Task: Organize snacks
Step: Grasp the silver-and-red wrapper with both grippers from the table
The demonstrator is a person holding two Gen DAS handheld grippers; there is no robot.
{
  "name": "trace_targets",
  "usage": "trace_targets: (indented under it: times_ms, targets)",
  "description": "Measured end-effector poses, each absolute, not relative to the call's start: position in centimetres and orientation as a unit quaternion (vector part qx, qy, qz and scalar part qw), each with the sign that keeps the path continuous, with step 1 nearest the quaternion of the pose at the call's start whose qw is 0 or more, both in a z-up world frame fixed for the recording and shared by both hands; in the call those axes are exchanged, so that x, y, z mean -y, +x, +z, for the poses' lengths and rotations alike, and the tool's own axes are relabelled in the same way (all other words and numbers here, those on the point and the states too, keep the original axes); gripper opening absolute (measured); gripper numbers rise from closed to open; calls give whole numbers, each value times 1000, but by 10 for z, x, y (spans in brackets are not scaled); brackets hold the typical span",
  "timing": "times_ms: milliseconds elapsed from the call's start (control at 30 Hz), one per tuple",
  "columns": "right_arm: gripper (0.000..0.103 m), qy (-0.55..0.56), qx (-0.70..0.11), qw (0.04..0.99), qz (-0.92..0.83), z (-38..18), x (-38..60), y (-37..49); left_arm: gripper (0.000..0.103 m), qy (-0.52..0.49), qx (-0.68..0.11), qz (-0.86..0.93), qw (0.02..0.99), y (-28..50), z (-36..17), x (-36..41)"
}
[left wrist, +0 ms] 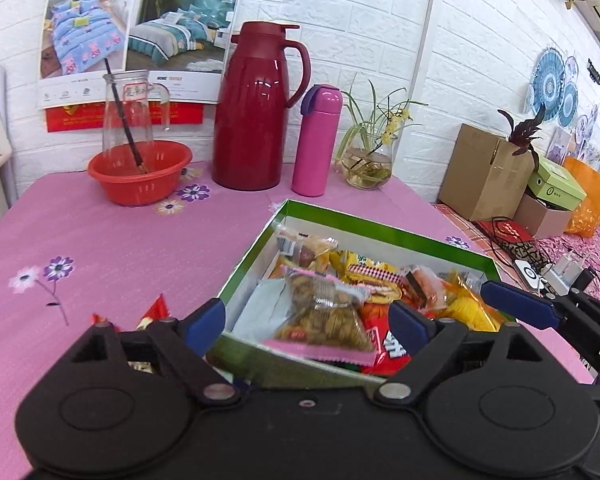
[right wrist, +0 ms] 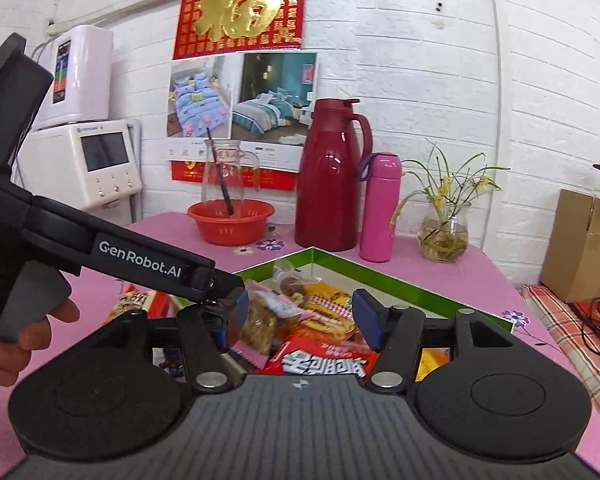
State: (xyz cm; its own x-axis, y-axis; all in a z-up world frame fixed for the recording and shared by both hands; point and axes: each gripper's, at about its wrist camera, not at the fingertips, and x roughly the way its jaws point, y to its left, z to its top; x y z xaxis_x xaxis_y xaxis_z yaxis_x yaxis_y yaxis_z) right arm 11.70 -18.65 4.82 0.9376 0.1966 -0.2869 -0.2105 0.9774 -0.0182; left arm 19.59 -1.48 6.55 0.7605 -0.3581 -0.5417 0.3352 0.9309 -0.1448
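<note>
Pink flowered tablecloth (left wrist: 100, 240) by white brick wall | green box (left wrist: 380, 228) holds snack packets (left wrist: 324, 312) | left gripper (left wrist: 312, 320) jaws spread, empty, over box's near edge | right gripper (right wrist: 300, 316) jaws spread, empty, above snacks

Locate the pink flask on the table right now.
In both wrist views the pink flask stands upright near the back wall, between the dark red jug on its left and the glass vase of plants on its right, behind the green snack box.
</note>
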Motion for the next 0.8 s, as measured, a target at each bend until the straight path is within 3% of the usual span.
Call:
trace_targets:
  times_ms: [800]
  targets:
    - [93, -105, -219, 954, 175, 1, 85, 127, 103, -69, -333, -103, 935, 165, 17, -108]
